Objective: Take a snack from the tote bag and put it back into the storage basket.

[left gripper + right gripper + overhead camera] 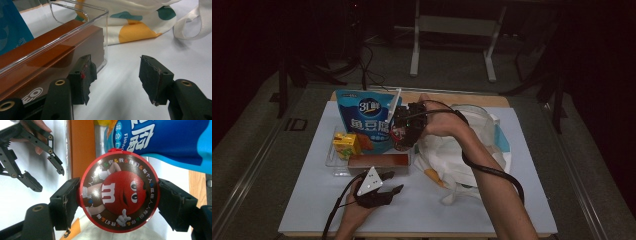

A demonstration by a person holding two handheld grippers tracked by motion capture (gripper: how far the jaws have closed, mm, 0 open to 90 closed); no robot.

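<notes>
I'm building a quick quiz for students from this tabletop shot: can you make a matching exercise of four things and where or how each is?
1 round candy tin
2 brown box
3 blue pouch
4 left gripper

A standing behind the clear bin
B open, empty
C clamped in the right gripper
D lying inside the clear bin

Pairs: 1-C, 2-D, 3-A, 4-B

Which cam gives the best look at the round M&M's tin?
Right gripper view: the M&M's tin faces the camera, clamped between the right gripper fingers. In the high view it is a small red spot under that hand.
</notes>
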